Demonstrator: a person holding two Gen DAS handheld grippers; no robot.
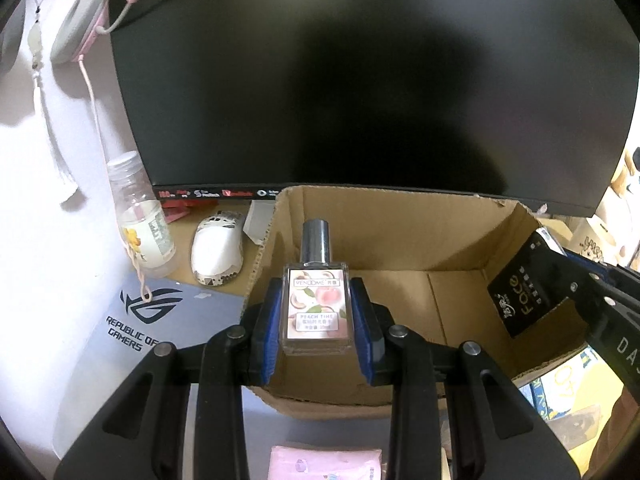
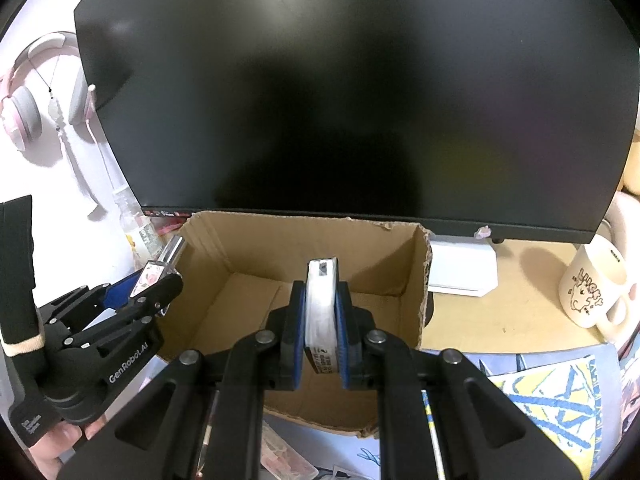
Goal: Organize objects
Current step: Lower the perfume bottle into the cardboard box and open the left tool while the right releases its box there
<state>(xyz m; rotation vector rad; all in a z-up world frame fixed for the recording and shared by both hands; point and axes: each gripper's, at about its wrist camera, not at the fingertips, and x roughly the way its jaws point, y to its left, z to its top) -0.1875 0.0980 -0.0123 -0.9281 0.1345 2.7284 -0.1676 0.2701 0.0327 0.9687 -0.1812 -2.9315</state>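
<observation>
Hovering over the cardboard box point(image 1: 400, 240), both grippers carry cargo, and the box floor looks bare, so the sorting seems barely begun. The left gripper point(image 1: 318, 312) is clenched on a perfume bottle point(image 1: 316, 308), upright, clear glass, silver cap at twelve o'clock, peach label facing us. The right gripper point(image 2: 322, 316) squeezes a flat black packet point(image 2: 320, 304) edge-on, poised above the box's middle. Plenty left, I'd judge: mouse point(image 1: 216, 250) at ten o'clock, plastic bottle point(image 1: 140, 216), mug point(image 2: 596, 284) at three o'clock.
</observation>
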